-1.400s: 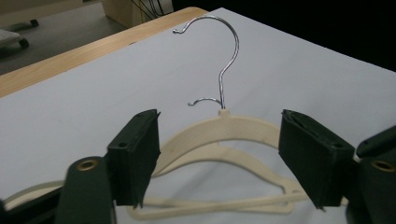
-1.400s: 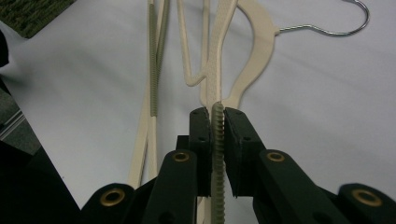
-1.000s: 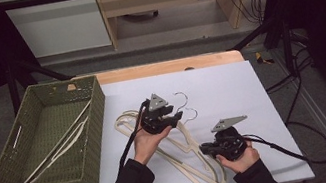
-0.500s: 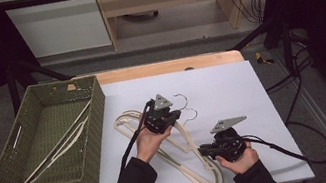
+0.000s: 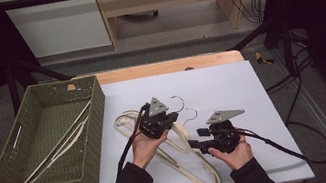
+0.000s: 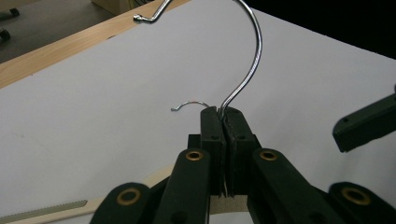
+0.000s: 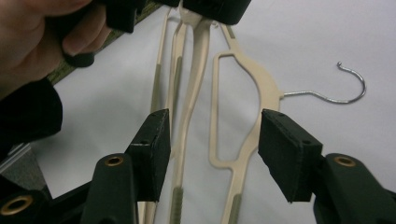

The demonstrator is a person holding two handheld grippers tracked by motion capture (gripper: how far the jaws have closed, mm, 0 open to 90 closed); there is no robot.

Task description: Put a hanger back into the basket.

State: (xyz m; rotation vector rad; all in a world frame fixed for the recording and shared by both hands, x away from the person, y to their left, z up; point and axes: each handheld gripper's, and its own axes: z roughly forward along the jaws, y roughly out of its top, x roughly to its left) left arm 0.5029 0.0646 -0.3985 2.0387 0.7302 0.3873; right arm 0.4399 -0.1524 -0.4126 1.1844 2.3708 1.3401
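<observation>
Several cream hangers (image 5: 199,166) with metal hooks lie fanned on the white table. My left gripper (image 5: 172,119) (image 6: 223,121) is shut on one hanger's wire hook (image 6: 247,70), which curves up from between the pressed pads. My right gripper (image 5: 193,144) (image 7: 212,135) stands open and its jaws have just been opening. Below the gap run the arms of a cream hanger (image 7: 261,88) and its neighbours, and the pads touch none of them. That hanger's hook (image 7: 345,95) lies flat to the right. The left gripper (image 7: 210,7) sits at the top of the right gripper view.
A green woven basket (image 5: 95,149) stands at the table's left with a few cream hangers (image 5: 59,145) inside. A wooden strip (image 5: 162,67) borders the far edge. Cables trail from the right gripper off the table's right side. A second hook (image 6: 189,105) lies just beyond the left jaws.
Both hands have stayed almost where they were. The left gripper has settled slightly lower over the hanger hooks.
</observation>
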